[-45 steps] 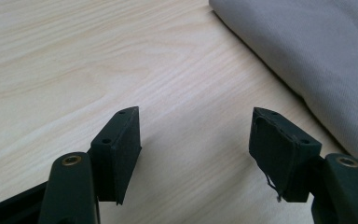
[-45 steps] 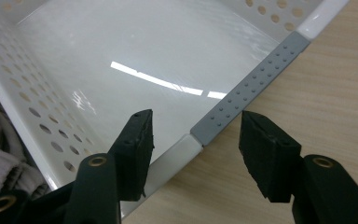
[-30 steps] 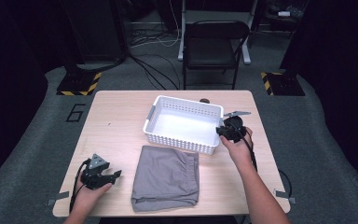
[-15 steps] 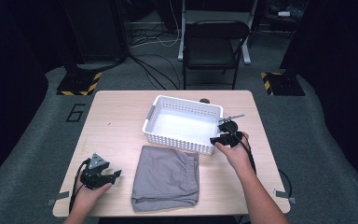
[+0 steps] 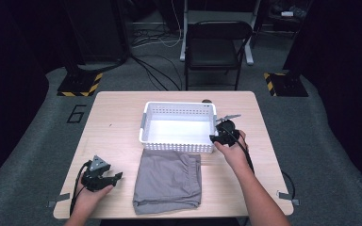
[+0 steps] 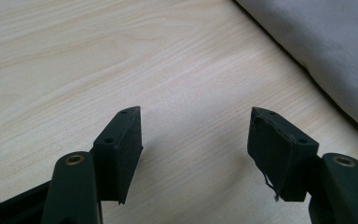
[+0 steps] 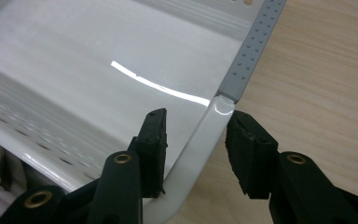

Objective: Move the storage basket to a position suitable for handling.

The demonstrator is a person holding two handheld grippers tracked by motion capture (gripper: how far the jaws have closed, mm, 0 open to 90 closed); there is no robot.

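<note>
A white plastic basket (image 5: 179, 104) with nothing in it stands at the table's middle. Its near right corner rim (image 7: 205, 135) lies between the jaws of my right gripper (image 5: 215, 139), one jaw inside the basket and one outside; in the right gripper view the gripper (image 7: 196, 116) is shut on that rim, just below the grey handle strip (image 7: 251, 51). A folded grey cloth (image 5: 169, 181) lies in front of the basket. My left gripper (image 5: 115, 178) rests open on the bare wood left of the cloth (image 6: 321, 42), its jaws (image 6: 196, 126) wide apart with nothing between them.
The wooden table (image 5: 118, 117) has bare room left of the basket and along the right side. A black folding chair (image 5: 217, 47) stands beyond the far edge, with cables on the floor. A small dark object (image 5: 207, 100) sits behind the basket.
The right gripper moved onto the basket's near right corner, and the basket shifted left and turned squarer to the table. The left gripper stayed put.
</note>
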